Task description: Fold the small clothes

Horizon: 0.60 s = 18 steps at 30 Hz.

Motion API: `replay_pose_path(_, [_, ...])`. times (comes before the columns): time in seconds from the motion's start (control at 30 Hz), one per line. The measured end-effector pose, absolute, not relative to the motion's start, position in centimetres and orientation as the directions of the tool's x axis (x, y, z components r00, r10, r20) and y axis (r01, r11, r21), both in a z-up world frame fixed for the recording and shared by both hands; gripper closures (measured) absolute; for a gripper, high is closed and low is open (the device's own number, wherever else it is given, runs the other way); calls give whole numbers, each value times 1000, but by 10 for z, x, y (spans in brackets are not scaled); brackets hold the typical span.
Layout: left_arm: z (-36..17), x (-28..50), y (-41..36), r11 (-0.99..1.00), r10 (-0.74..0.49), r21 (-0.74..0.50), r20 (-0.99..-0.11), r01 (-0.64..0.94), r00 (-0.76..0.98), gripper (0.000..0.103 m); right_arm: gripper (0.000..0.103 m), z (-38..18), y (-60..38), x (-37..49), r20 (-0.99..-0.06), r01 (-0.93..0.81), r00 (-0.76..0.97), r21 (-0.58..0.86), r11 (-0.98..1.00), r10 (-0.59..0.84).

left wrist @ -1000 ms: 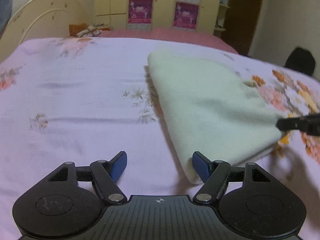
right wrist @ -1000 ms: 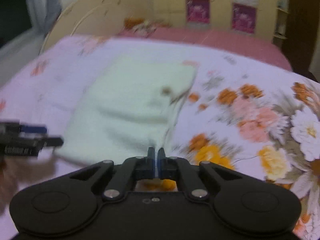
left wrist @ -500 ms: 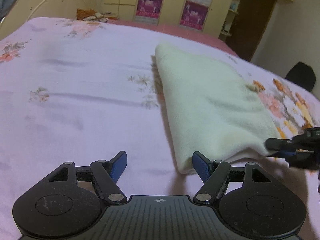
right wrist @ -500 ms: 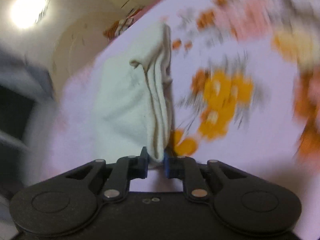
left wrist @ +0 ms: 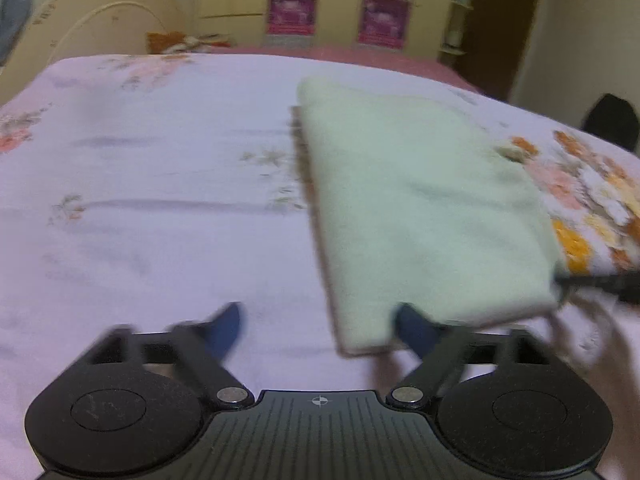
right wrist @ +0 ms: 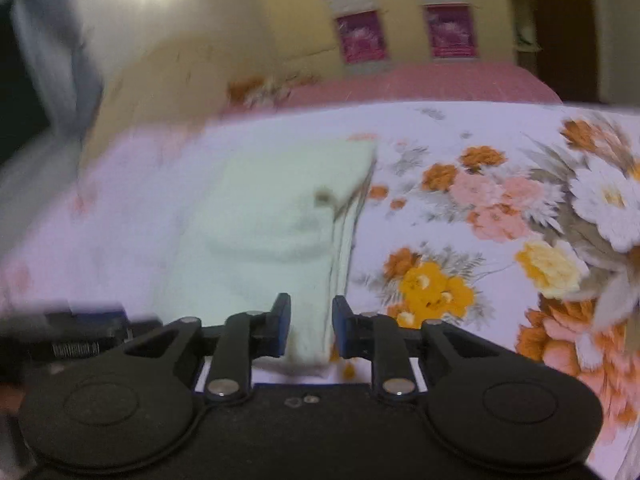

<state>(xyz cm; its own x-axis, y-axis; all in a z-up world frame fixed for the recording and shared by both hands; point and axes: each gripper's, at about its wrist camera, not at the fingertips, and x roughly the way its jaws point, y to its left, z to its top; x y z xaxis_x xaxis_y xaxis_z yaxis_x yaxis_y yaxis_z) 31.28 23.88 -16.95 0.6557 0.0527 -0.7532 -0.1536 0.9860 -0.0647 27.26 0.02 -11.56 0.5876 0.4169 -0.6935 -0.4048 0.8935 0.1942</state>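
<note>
- The bed (left wrist: 160, 240) fills both views, covered by a pale lilac sheet with orange, pink and white flowers on the right-hand side; a cream headboard (left wrist: 100, 28) and yellow cupboards stand beyond it.
- The folded cloth (left wrist: 420, 208), a pale green fleecy garment, lies flat on the sheet right of the bed's middle, its layered edges showing along the side toward the flowers in the right wrist view.
- The left gripper (left wrist: 318, 328) hovers at the cloth's near left corner with its jaws spread wide and just opened further; one blue pad sits at the cloth's near edge, the other over bare sheet, and nothing is clamped.
- The right gripper (right wrist: 309, 328) has the cloth's near right corner between its pads, but the jaws have just been parting and a gap shows on each side, so the corner looks released rather than pinched.
- Risks, as a judgement: the freed corner may spring up and let the stacked layers slide apart; a withdrawing pad could snag the fleece and drag the fold askew; the left finger at the edge could nudge the stack out of line if it descends carelessly.
</note>
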Motion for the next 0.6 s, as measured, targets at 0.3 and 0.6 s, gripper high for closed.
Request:
replay_pose_path(0.3, [-99, 240, 223, 991, 63, -46, -658, -123, 751, 0, 25, -69, -24, 219, -658, -360, 620, 247, 900, 428])
replay_pose_path(0.6, [-37, 155, 204, 996, 26, -56, -560, -70, 828, 0, 1, -9, -25, 151, -571, -330, 708, 254, 909, 416])
